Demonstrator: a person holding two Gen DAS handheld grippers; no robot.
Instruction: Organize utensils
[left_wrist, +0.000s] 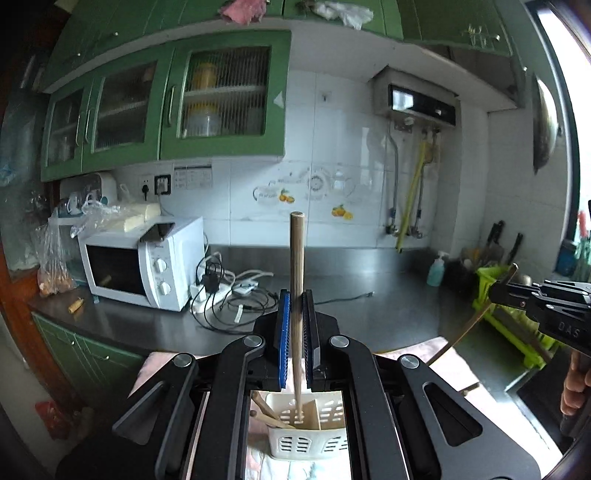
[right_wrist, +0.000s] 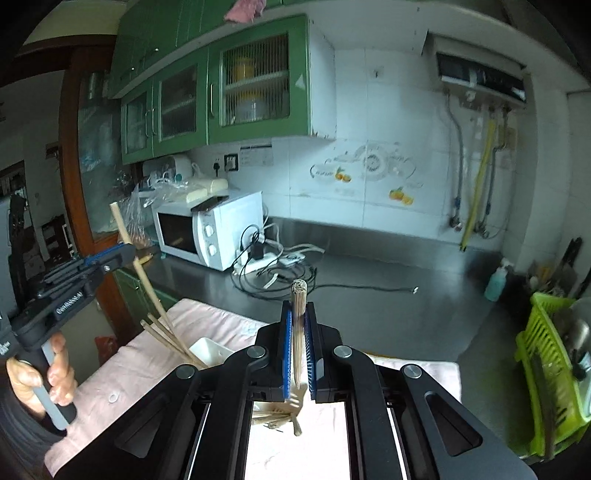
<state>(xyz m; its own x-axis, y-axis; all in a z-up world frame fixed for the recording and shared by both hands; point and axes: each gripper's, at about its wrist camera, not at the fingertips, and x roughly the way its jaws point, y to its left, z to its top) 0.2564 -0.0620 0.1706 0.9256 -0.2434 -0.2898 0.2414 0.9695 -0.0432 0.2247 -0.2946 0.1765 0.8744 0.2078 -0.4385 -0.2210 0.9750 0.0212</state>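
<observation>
My left gripper (left_wrist: 296, 295) is shut on a wooden chopstick (left_wrist: 296, 251) that stands nearly upright. Its lower end hangs over a white slotted utensil holder (left_wrist: 328, 439), which has several chopsticks in it. The holder (right_wrist: 208, 350) rests on a pink cloth (right_wrist: 147, 362). My right gripper (right_wrist: 298, 308) is shut on another wooden chopstick (right_wrist: 298, 295), also upright, above a few loose chopsticks (right_wrist: 269, 415) on the cloth. In the right wrist view the left gripper (right_wrist: 127, 251) shows at the left with its chopstick (right_wrist: 147, 288) tilted over the holder. In the left wrist view the right gripper (left_wrist: 495, 290) enters at the right edge.
A white microwave (left_wrist: 144, 266) stands at the back left of the dark steel counter (left_wrist: 369, 295), with a power strip and tangled cables (left_wrist: 229, 291) beside it. A lime green dish rack (right_wrist: 546, 369), a soap bottle (left_wrist: 436, 271) and knives sit at the right. A hand (right_wrist: 55, 373) holds the left gripper's handle.
</observation>
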